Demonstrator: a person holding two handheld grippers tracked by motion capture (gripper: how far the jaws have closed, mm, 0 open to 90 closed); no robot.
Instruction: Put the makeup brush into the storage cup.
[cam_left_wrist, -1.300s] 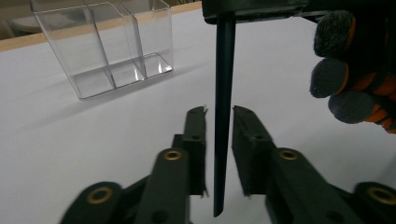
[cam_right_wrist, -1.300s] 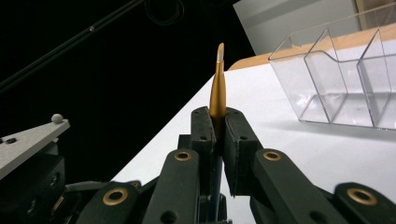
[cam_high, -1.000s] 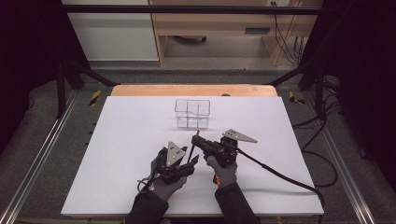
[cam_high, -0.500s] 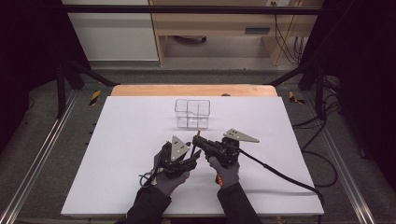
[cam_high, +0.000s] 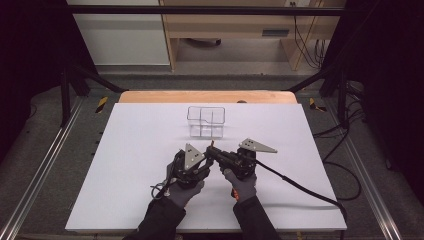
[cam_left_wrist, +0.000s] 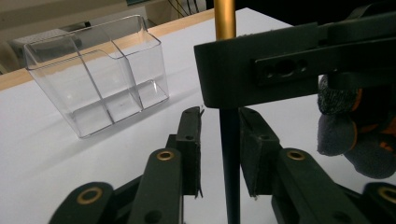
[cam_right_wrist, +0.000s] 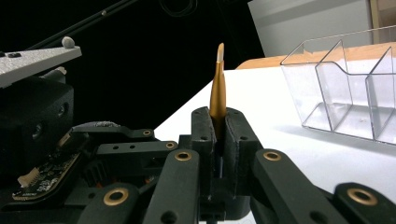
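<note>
Since a second ago: hands drawn slightly nearer. Right hand-held gripper (cam_right_wrist: 218, 140) pinching gold-and-black pen (cam_right_wrist: 217, 93) upright. Left hand-held gripper (cam_left_wrist: 219, 149) spread around its black shaft, untouching. Handover likely. Clear organiser (cam_high: 206, 121) beyond, on surface (cam_high: 140, 145).

I saw a glossy clear-plastic organizer (cam_left_wrist: 100, 77) on the matt white table sheet (cam_high: 140, 150), bare wood at its far edge. The pen (cam_right_wrist: 217, 95) showed a satin gold metallic upper part and matt black shaft. My gloves (cam_left_wrist: 355, 140) looked knitted grey cloth.
</note>
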